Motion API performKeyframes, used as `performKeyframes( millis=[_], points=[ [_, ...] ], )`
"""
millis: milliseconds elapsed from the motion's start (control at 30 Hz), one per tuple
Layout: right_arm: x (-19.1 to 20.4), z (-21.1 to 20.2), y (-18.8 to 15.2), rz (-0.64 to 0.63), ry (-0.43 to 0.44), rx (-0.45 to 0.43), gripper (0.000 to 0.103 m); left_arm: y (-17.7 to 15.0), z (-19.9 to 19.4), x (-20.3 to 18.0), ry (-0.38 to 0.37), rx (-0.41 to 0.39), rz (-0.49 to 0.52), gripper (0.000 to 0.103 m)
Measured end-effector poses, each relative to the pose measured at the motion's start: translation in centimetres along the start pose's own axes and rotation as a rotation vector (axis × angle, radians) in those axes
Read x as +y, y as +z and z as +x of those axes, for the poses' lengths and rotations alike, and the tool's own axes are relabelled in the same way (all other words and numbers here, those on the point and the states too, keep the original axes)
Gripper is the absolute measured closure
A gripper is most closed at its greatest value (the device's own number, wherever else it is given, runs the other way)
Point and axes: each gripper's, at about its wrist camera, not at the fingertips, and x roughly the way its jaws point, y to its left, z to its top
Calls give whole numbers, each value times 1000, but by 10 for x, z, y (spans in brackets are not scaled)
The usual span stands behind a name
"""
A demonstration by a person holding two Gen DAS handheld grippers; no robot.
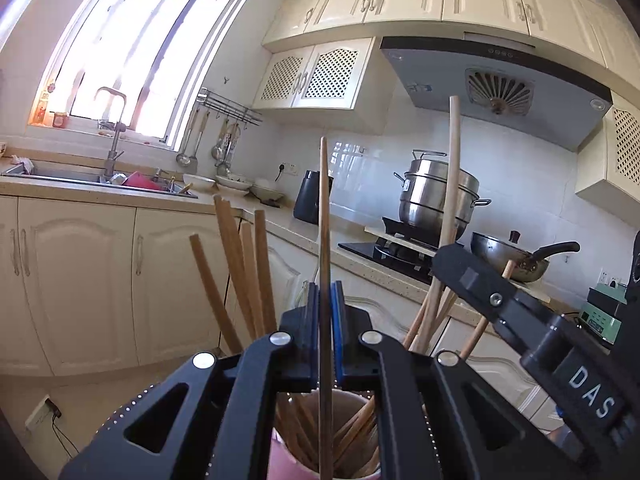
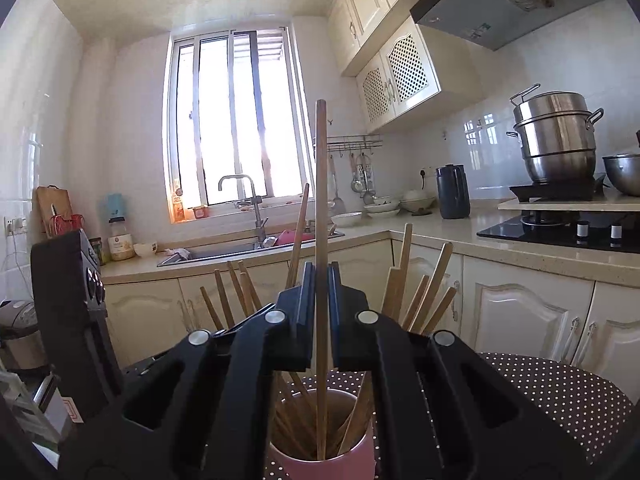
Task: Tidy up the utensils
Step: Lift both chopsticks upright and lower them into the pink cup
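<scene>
Cream kitchen, wooden chopsticks [image 2: 321, 240], round pink cup [image 2: 320, 462]

Bright daylight thru window [image 2: 236, 120], glare blown out; fisheye bends edges, corners dark; pics sharp.

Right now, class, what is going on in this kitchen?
A person is sorting chopsticks with two handheld grippers. The left gripper is shut on one upright chopstick, its lower end inside the pink cup already full of chopsticks. The right gripper is shut on another chopstick, likewise standing in the pink cup on the dotted cloth.
</scene>
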Motion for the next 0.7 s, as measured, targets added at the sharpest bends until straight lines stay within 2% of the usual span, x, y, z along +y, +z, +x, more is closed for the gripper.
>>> performKeyframes(
  millis=[233,533,700],
  points=[
    [4,-4,-12,-17,6,27,96,-1,-6,3,-10,26,0,97],
    [8,-12,-25,-55,35,66,96,26,-25,-6,-21,-153,-9,97],
    [2,-16,-30,-33,59,68,96,22,-15,-14,-1,-184,28,97]
  ],
)
